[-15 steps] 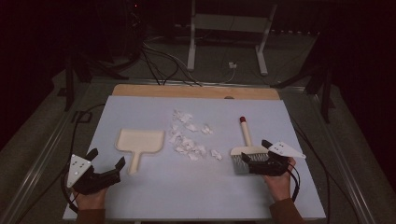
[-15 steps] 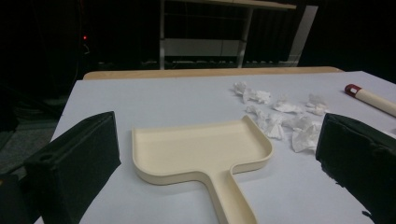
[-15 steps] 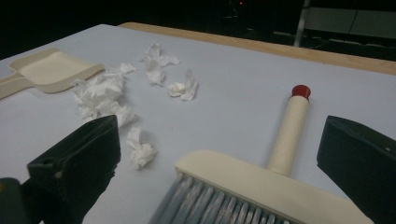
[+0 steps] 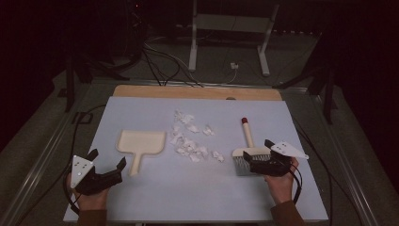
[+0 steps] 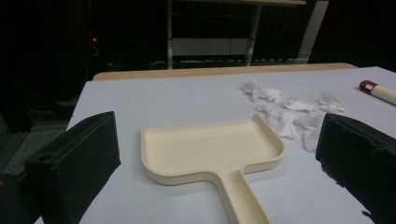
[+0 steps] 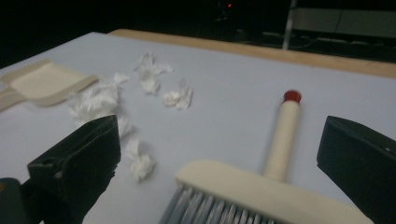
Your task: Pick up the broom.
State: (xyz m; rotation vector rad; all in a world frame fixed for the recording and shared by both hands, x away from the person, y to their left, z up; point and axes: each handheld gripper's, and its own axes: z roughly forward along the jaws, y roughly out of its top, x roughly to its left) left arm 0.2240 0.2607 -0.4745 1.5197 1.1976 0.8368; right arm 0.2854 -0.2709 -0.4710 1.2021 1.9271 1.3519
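A cream dustpan (image 4: pixel 141 142) (image 5: pixel 210 149) lies on the pale blue mat, handle toward me. My left gripper (image 4: pixel 108 159) (image 5: pixel 215 135) is open just short of that handle, its jaws wide on either side. Crumpled white paper scraps (image 4: pixel 192 137) (image 5: pixel 285 114) (image 6: pixel 107 100) are strewn at mid-table. A cream brush (image 4: pixel 248 149) (image 6: pixel 261 186) with a red-tipped handle (image 6: pixel 292 96) lies to their right, bristles toward me. My right gripper (image 4: pixel 257 153) (image 6: pixel 219 130) is open, with the brush head low between its jaws and neither pad touching it.
The mat (image 4: pixel 207 193) covers a wooden board whose far edge (image 4: pixel 197 92) shows. Cables (image 4: pixel 75 141) trail off the left side. A white stand (image 4: pixel 226 42) and dark floor lie beyond the table.
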